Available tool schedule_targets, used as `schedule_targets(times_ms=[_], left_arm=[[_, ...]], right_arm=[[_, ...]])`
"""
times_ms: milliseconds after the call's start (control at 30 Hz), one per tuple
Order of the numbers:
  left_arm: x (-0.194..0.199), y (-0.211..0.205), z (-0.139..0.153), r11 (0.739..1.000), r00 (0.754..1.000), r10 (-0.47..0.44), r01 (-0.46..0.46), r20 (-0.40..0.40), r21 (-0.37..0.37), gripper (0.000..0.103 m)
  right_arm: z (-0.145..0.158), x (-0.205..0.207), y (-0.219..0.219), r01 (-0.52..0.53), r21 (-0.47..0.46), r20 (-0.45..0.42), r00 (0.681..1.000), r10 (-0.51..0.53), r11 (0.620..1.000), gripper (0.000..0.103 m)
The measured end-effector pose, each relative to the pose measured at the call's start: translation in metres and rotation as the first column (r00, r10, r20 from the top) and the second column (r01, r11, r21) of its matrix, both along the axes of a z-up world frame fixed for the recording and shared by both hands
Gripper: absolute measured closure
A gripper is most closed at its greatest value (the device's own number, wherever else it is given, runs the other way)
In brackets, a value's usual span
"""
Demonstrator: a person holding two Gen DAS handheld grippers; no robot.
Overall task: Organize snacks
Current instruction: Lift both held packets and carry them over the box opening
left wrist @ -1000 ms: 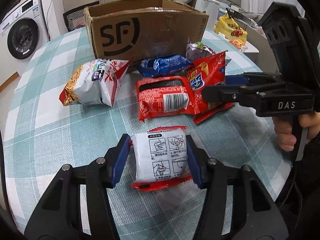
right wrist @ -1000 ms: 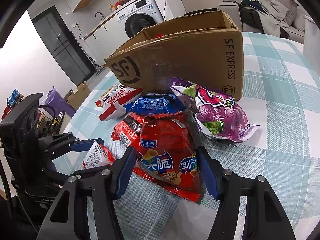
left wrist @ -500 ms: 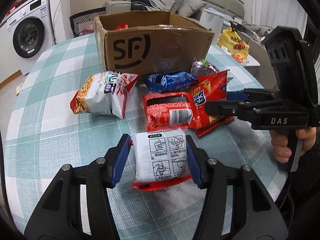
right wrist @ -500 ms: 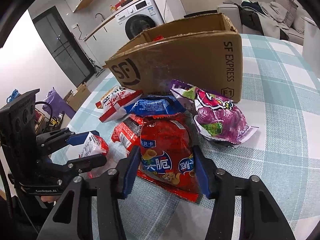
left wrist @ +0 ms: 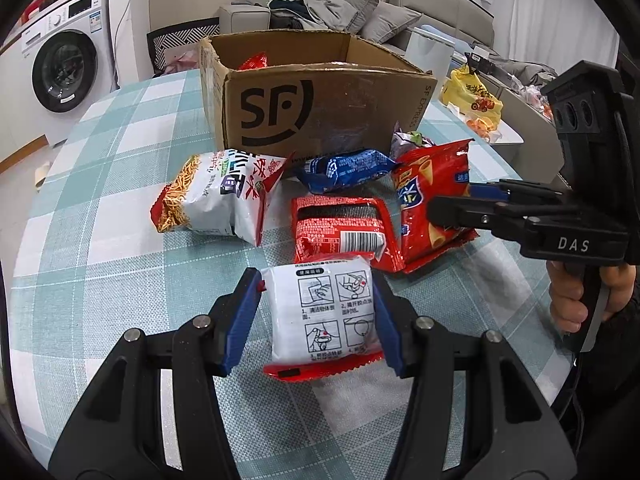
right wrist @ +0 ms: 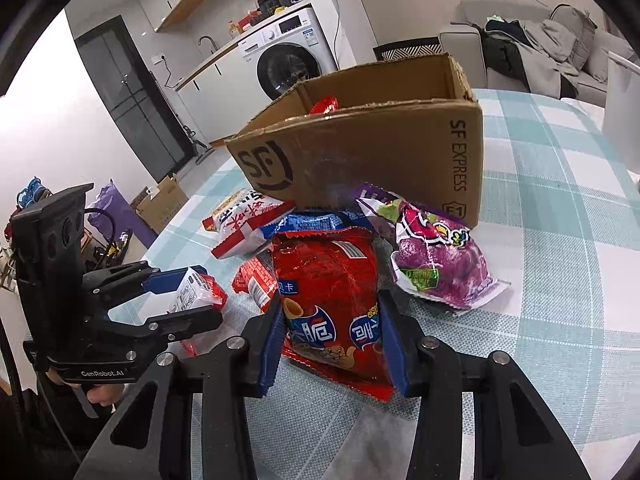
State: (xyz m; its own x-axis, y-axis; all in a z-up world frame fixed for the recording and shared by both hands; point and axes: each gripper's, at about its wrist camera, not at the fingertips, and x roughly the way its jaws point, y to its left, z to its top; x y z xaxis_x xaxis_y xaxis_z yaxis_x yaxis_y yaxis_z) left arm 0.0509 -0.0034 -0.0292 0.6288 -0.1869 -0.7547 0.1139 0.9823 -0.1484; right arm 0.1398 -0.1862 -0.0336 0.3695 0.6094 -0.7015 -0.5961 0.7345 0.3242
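My left gripper point(left wrist: 316, 320) is shut on a small white and red snack packet point(left wrist: 324, 316) and holds it above the checked tablecloth. It also shows in the right wrist view point(right wrist: 196, 292). My right gripper point(right wrist: 332, 340) is shut on a red chip bag point(right wrist: 332, 304) and has its near end raised. An open SF cardboard box point(left wrist: 320, 108) stands behind the pile, with a red packet point(left wrist: 254, 62) inside. A white noodle-snack bag point(left wrist: 216, 200), a blue packet point(left wrist: 344, 168), a red barcode packet point(left wrist: 344, 232) and a purple bag point(right wrist: 436, 260) lie in front of the box.
The round table with a teal checked cloth point(left wrist: 100, 280) drops off at left and right. A yellow bag point(left wrist: 472, 96) sits on a side table at right. A washing machine point(left wrist: 68, 68) and a sofa point(left wrist: 340, 12) stand beyond.
Both grippers have risen with their packets. The box now shows its open top and inside. The right gripper's jaws have closed tighter on the red chip bag.
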Motion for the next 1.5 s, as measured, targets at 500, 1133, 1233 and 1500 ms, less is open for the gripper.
schedule_targets(times_ms=[500, 1133, 1233, 1500], left_arm=[[-0.001, 0.004, 0.005, 1.000, 1.000, 0.018, -0.018, 0.022, -0.012, 0.052], [0.006, 0.006, 0.038, 0.998, 0.993, 0.066, -0.063, 0.099, -0.029, 0.051], [0.012, 0.006, 0.044, 0.997, 0.992, 0.071, -0.068, 0.107, -0.032, 0.052], [0.031, 0.003, 0.059, 0.997, 0.988, 0.074, -0.071, 0.136, -0.032, 0.051]], right_arm=[[0.013, -0.006, -0.005, 0.003, 0.015, 0.031, 1.000, -0.004, 1.000, 0.059], [0.054, -0.012, -0.026, 0.053, 0.072, 0.120, 0.991, -0.061, 0.996, 0.059], [0.061, -0.012, -0.030, 0.062, 0.081, 0.131, 0.989, -0.072, 0.995, 0.059], [0.076, -0.005, -0.033, 0.082, 0.098, 0.152, 0.984, -0.097, 0.992, 0.059]])
